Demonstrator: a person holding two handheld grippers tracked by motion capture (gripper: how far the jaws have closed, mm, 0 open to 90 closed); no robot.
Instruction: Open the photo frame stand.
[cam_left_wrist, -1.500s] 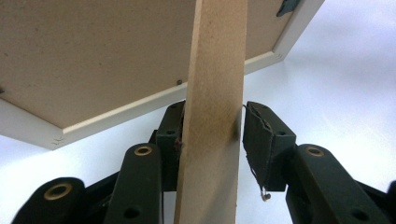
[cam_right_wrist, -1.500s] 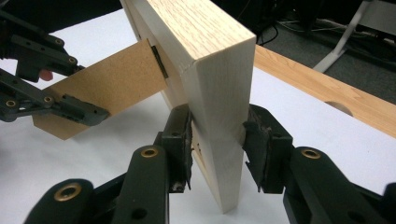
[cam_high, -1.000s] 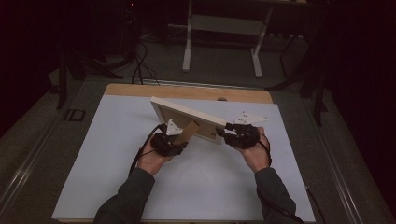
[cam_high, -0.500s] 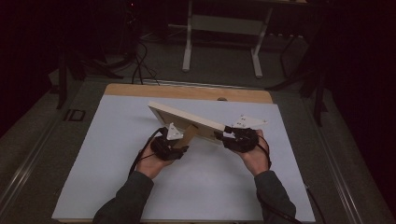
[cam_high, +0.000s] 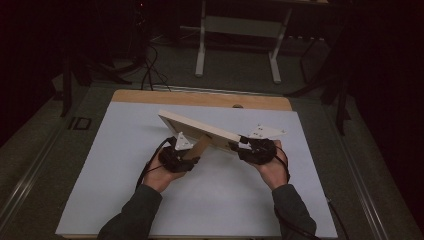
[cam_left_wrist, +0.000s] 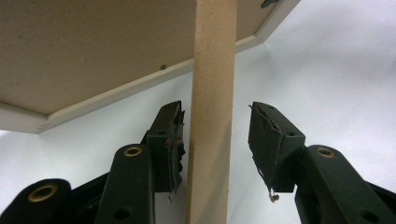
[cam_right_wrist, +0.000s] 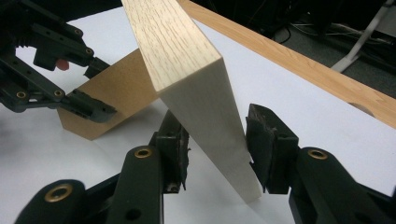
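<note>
now loosened fingers flank frame (cam_high: 200, 127) and stand (cam_high: 199, 147).

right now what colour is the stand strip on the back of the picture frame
Plain light brown fibreboard stand strip, with no pattern; the left gripper view shows it best.

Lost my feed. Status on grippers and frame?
Left gripper open around brown fibreboard stand strut. Right gripper open astride pale wooden picture frame. Nothing obstructing.
</note>
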